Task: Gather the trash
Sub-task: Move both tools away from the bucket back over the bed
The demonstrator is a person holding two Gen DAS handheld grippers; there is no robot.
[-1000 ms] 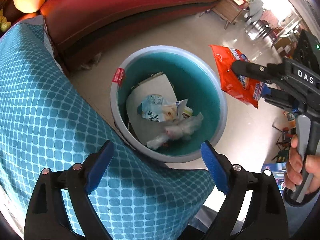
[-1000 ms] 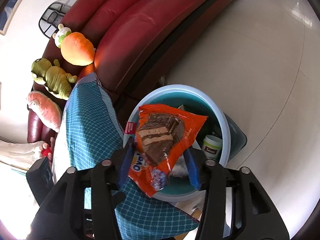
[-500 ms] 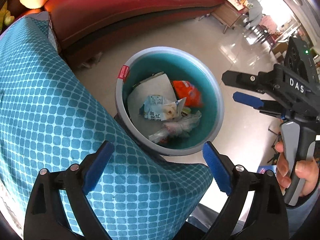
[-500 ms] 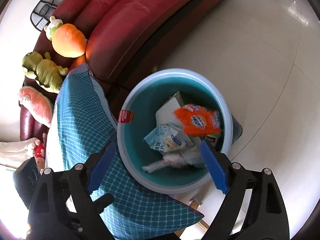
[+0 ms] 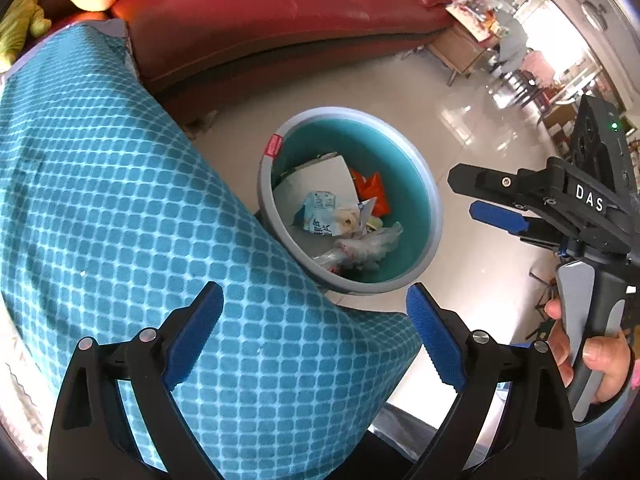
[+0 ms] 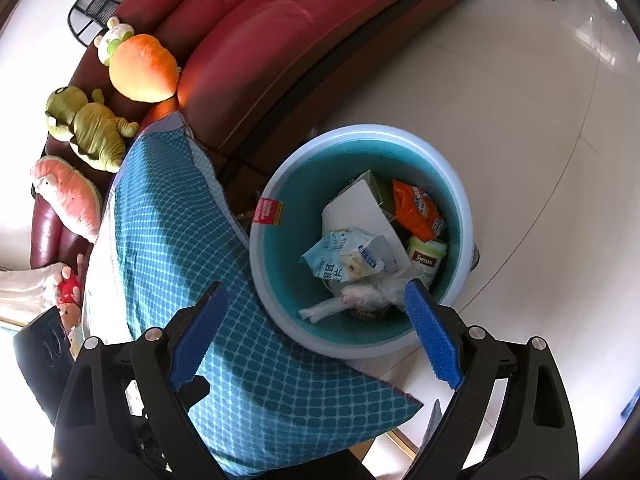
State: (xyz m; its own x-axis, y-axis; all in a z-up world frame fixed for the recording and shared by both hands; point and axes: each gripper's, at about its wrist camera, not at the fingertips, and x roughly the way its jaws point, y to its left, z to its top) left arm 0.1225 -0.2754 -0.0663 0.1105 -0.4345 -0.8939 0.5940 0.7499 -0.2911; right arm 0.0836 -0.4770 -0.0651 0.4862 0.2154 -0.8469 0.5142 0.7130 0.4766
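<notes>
A blue cushion lies on the left. Both the left gripper and right gripper are spread wide, holding nothing. The orange wrapper lies inside the bin, on its far right side.

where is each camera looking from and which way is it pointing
Left wrist: sits on the left gripper, angled down over the teal cushion into the bin; its open fingers, the right gripper and the right hand show.
Right wrist: sits on the right gripper, looking down into the bin from nearer; only its open fingers show.
Shared: bin, orange wrapper, cushion, red sofa.
</notes>
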